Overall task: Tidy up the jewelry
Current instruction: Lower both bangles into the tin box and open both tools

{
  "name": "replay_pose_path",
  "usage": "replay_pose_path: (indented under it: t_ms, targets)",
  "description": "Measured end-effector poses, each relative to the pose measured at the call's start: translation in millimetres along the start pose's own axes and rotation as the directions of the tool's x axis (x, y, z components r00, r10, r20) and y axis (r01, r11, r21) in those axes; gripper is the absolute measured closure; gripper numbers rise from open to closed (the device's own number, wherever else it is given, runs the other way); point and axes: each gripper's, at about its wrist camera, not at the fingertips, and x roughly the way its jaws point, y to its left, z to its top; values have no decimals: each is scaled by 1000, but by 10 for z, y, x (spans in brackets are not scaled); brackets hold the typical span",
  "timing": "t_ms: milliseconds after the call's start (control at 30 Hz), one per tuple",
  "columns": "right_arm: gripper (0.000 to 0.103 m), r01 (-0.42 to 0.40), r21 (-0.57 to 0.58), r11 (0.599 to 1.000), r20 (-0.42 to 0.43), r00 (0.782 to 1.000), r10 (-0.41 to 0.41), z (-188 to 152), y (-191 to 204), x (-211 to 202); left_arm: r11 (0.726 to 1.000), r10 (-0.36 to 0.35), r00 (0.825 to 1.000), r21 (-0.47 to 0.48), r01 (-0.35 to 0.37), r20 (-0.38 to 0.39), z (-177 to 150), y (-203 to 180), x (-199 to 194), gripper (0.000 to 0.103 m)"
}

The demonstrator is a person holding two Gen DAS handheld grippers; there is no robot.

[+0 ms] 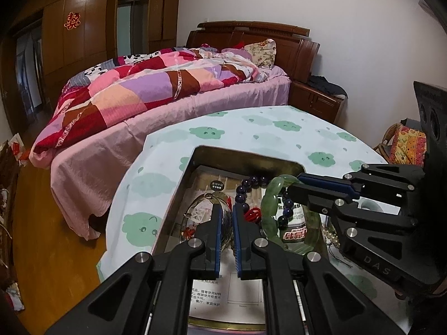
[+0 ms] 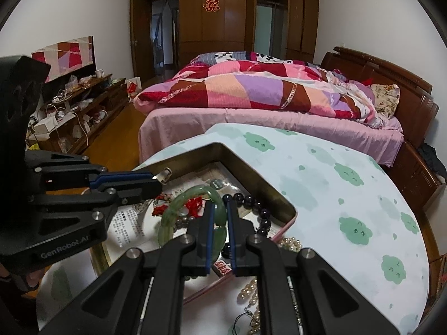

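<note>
A round table covered with a white cloth printed with green clouds (image 2: 321, 167) is carrying a shallow rectangular metal tin (image 1: 245, 155) lined with printed paper, and both black grippers are reaching over this tin. The right gripper (image 2: 219, 209) is gripping with narrow jaws the rim of a pale green jade bangle (image 2: 190, 195), which is standing tilted inside the tin, while the left gripper (image 1: 226, 212) is pinching a clear glass bangle (image 1: 195, 206) at the tin's left side. A dark purple bead bracelet (image 1: 251, 185) and a small red knotted cord (image 1: 254, 214) are lying in the tin near the green bangle, and a string of cream pearls (image 2: 290, 243) is resting on the cloth just outside the tin.
</note>
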Motion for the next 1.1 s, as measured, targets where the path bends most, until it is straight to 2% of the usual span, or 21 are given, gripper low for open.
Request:
replay_pose_path:
  t_ms: [567, 1100]
  targets:
    - [90, 45, -7, 999, -33, 998, -45, -108, 24, 137, 1000, -4, 999, 21, 5, -46, -89, -40, 181, 97]
    - [88, 48, 18, 999, -37, 998, -47, -186, 8, 150, 1000, -10, 998, 18, 11, -65, -122, -54, 220, 96]
